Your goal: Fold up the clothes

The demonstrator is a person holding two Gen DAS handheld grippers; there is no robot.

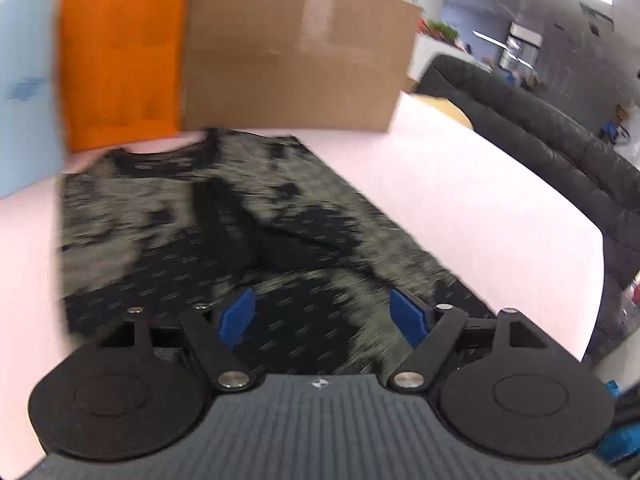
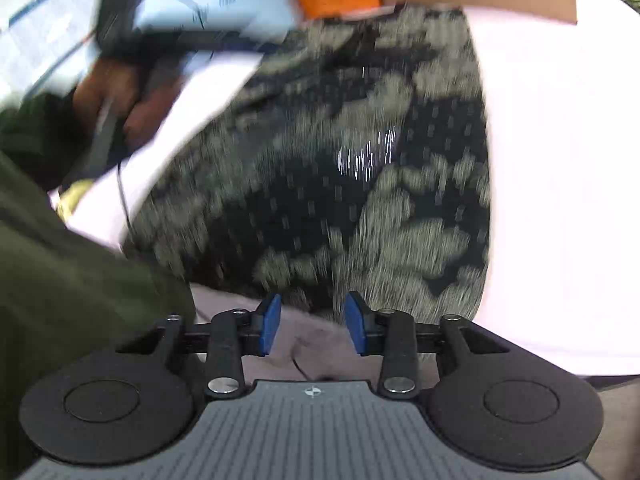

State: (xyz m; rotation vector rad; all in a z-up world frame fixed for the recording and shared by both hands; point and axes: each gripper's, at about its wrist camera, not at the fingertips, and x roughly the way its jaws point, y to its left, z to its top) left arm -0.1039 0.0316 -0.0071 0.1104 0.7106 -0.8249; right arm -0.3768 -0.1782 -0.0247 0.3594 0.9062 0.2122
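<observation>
A black and grey patterned garment (image 1: 240, 220) lies flat on a pale pink table (image 1: 460, 184), its sides folded inward, neck end toward the boxes. My left gripper (image 1: 324, 316) is open and empty just above the garment's near part. In the right wrist view the same garment (image 2: 340, 168) stretches away. My right gripper (image 2: 312, 324) is open and empty, hovering at the garment's near hem. The other hand-held gripper (image 2: 132, 28) and the person's hand show at upper left. Both views are motion-blurred.
An orange box (image 1: 120, 56), a brown cardboard box (image 1: 296, 52) and a light blue box (image 1: 24, 88) stand along the table's far edge. A dark sofa (image 1: 540, 120) lies beyond the table's right edge. The person's green sleeve (image 2: 60, 280) fills the left of the right wrist view.
</observation>
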